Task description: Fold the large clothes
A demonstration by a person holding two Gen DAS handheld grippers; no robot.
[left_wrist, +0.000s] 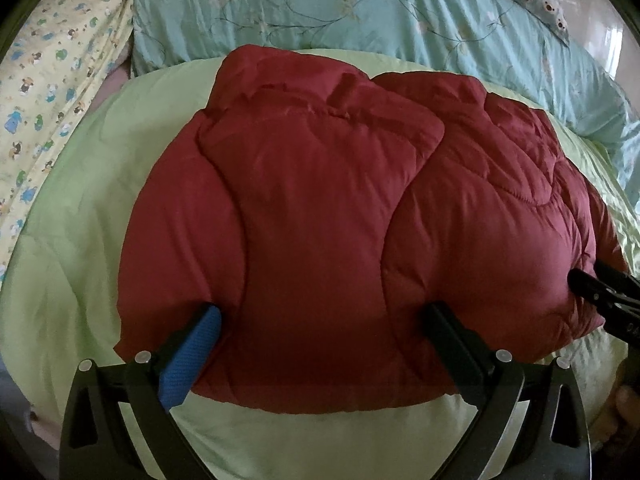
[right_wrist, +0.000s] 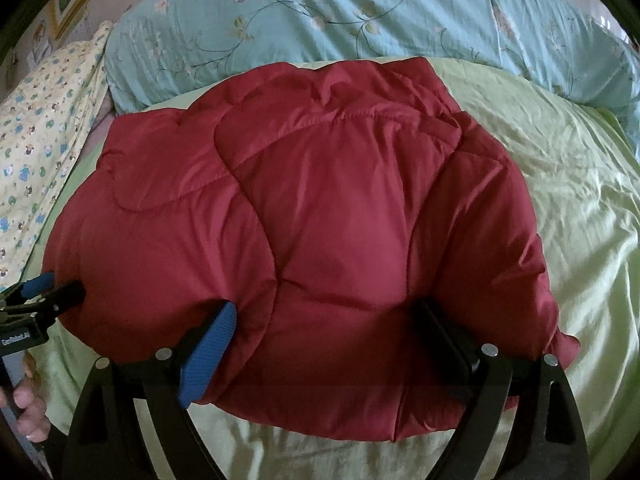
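Observation:
A puffy dark red jacket (left_wrist: 320,180) (right_wrist: 320,200) lies folded into a thick bundle on a light green sheet (left_wrist: 80,220) (right_wrist: 580,220). My left gripper (left_wrist: 323,309) stands wide open over the bundle's near left part. Its fingertips dent the padding and a bulge of jacket rises between them. My right gripper (right_wrist: 326,306) stands just as wide over the near right part, with padding bulging between its jaws. Each gripper also shows at the edge of the other's view: the right gripper (left_wrist: 584,280) and the left gripper (right_wrist: 60,288).
A teal floral quilt (left_wrist: 360,12) (right_wrist: 360,12) is bunched behind the jacket. A yellow printed cloth (left_wrist: 48,80) (right_wrist: 40,128) lies at the far left. A hand (right_wrist: 28,412) holds the left gripper's handle. Green sheet runs along the near edge and to the right.

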